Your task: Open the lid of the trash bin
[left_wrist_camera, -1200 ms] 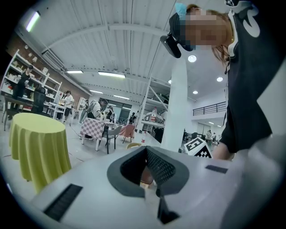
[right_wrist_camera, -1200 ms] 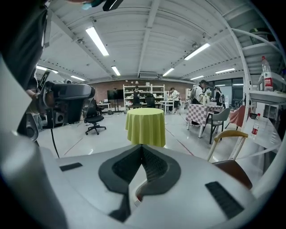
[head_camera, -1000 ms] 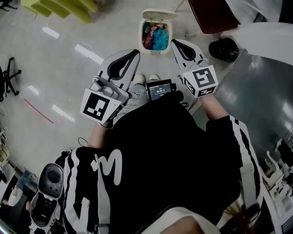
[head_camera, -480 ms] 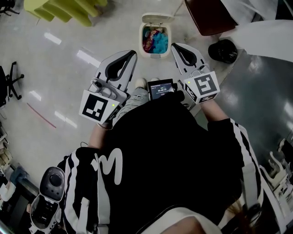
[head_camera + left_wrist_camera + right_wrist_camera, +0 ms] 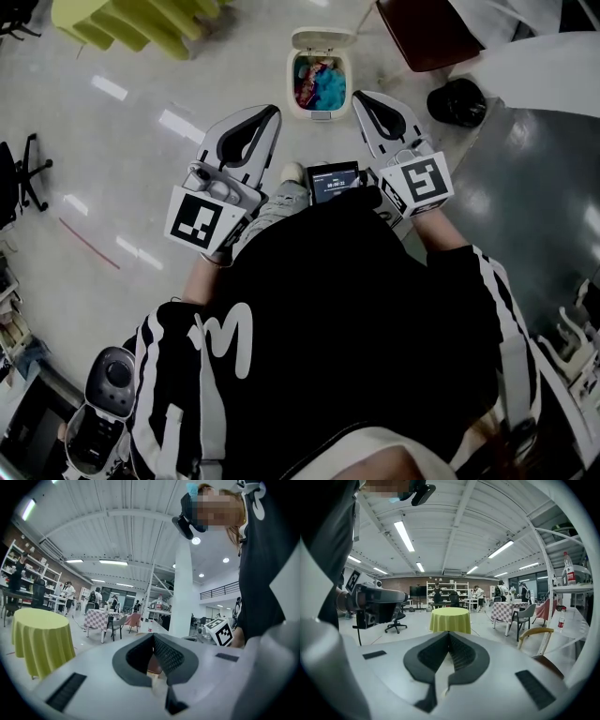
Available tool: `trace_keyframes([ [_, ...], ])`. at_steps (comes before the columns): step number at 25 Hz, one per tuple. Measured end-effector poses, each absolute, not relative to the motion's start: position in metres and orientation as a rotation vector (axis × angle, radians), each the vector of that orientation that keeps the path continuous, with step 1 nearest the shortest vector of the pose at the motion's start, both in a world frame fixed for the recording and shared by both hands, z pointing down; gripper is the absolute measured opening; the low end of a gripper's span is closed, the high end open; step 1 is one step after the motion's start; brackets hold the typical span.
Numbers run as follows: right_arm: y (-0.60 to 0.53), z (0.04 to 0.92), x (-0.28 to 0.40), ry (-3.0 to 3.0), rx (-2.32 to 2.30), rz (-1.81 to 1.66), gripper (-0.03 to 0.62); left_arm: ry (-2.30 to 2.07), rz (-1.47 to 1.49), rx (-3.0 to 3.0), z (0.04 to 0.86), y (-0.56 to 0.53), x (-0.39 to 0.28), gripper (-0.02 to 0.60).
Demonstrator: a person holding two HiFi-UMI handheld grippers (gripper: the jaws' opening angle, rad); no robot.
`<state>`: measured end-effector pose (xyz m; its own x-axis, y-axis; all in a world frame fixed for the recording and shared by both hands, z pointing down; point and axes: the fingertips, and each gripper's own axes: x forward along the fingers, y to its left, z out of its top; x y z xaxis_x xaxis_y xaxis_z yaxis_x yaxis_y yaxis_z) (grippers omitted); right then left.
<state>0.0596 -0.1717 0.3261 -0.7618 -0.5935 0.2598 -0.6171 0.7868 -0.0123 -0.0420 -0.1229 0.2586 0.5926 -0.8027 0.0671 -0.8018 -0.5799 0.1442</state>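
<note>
Left tongs (image 5: 270, 112) and right tongs (image 5: 362, 97) are both hanging closed, gripping nothing. Trash bin (image 5: 320, 112) is sitting on the floor just ahead, between their tips. Lid (image 5: 323, 39) is already standing up at the far rim. It's probably light, stiff, hinged plastic, so the front lip is looking like the place to lift.

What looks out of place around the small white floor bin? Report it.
Nothing stands out. The small white plastic trash bin stands upright on the floor, its lid flipped open, blue and pink rubbish inside and none spilled beside it. The left gripper and right gripper are shut, empty, clear of it.
</note>
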Motion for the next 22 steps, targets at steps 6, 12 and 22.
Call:
trace_keyframes([
  [6, -0.157, 0.321, 0.055, -2.747, 0.987, 0.134, 0.003, -1.315, -0.009, 2.696, 0.257, -0.115, -0.046, 0.008],
  [12, -0.143, 0.312, 0.052, -2.767, 1.059, 0.124, 0.005, -1.264, -0.005, 2.735, 0.257, -0.109, -0.048, 0.008],
  [22, -0.126, 0.294, 0.057, -2.789, 1.155, 0.096, 0.004, -1.188, -0.010, 2.795, 0.253, -0.101, -0.044, 0.008],
])
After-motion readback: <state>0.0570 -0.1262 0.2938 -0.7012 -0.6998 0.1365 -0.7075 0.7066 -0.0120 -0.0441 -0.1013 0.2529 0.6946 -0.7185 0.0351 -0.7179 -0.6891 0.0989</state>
